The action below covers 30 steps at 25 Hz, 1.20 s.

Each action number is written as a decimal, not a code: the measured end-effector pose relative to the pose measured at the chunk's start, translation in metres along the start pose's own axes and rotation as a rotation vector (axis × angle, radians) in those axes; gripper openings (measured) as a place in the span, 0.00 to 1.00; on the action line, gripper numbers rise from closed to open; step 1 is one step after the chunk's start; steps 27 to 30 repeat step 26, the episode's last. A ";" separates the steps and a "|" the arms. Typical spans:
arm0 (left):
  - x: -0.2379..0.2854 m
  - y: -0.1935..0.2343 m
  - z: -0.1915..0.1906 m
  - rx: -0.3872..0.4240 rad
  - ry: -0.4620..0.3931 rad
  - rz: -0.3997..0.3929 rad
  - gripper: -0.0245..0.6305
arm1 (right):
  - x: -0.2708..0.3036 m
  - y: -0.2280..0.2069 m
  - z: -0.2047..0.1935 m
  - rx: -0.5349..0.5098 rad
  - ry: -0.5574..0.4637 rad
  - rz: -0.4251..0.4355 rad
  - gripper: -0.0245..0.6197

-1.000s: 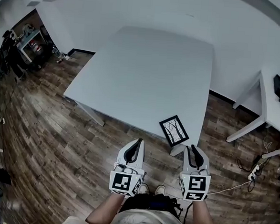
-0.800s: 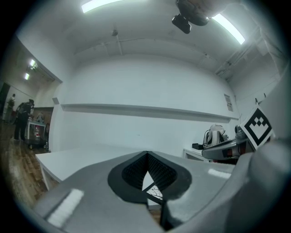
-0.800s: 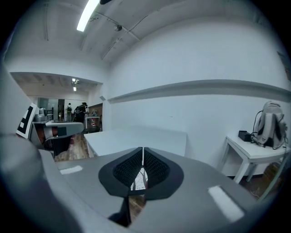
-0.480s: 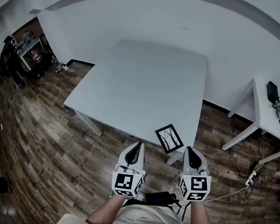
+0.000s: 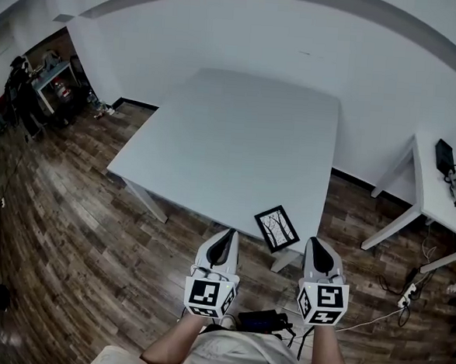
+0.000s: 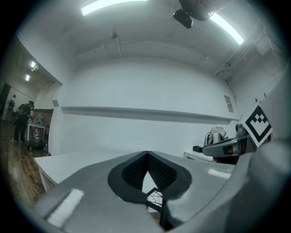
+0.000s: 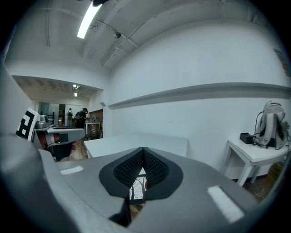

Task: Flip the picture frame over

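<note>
A small black picture frame [image 5: 277, 227] with a tree drawing facing up lies at the near right corner of the white table [image 5: 231, 139]. My left gripper [image 5: 225, 238] and right gripper [image 5: 315, 245] hang side by side in front of the table's near edge, just short of the frame and apart from it. Both are shut with nothing between the jaws. In the left gripper view the frame [image 6: 154, 198] peeks through the gap below the shut gripper [image 6: 148, 157]. The right gripper view shows the frame [image 7: 136, 189] beneath the shut gripper [image 7: 143, 152].
A second white table [image 5: 438, 180] with a backpack [image 7: 272, 122] and small devices stands to the right. Cables and a power strip [image 5: 407, 289] lie on the wood floor beside it. People and cluttered furniture [image 5: 33, 78] are far off to the left.
The head view has shifted a little, so the table and frame sit slightly lower in the picture. Both grippers stay shut and hold the same spacing.
</note>
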<state>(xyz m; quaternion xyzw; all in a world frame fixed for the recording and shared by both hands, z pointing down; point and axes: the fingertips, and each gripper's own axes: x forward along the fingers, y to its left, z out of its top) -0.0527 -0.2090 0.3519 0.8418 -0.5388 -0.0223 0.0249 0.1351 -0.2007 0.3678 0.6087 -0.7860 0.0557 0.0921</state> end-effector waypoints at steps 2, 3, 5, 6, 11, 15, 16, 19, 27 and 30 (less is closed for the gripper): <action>-0.001 0.000 -0.001 0.000 0.003 0.001 0.04 | 0.000 0.000 -0.002 -0.005 0.006 0.002 0.07; -0.001 0.001 -0.002 0.001 0.004 0.002 0.04 | 0.000 0.001 -0.002 -0.011 0.008 0.003 0.07; -0.001 0.001 -0.002 0.005 0.005 0.004 0.04 | 0.001 0.002 -0.001 -0.017 0.010 0.007 0.07; -0.001 0.001 -0.002 0.007 0.006 0.005 0.04 | 0.001 0.002 -0.001 -0.018 0.010 0.008 0.07; 0.000 0.001 -0.002 0.010 0.012 0.002 0.04 | 0.003 0.001 -0.001 -0.013 0.013 0.008 0.07; 0.001 0.001 -0.001 0.011 0.010 0.002 0.04 | 0.003 0.001 -0.001 -0.013 0.015 0.010 0.07; 0.002 0.001 -0.001 0.011 0.009 0.002 0.04 | 0.003 0.001 -0.001 -0.014 0.016 0.011 0.07; 0.003 -0.001 0.000 0.012 0.008 0.000 0.04 | 0.002 0.000 -0.002 -0.014 0.019 0.012 0.07; 0.007 -0.004 0.002 0.017 0.005 -0.002 0.04 | 0.005 -0.005 -0.004 -0.009 0.024 0.013 0.07; 0.007 -0.004 0.002 0.017 0.005 -0.002 0.04 | 0.005 -0.005 -0.004 -0.009 0.024 0.013 0.07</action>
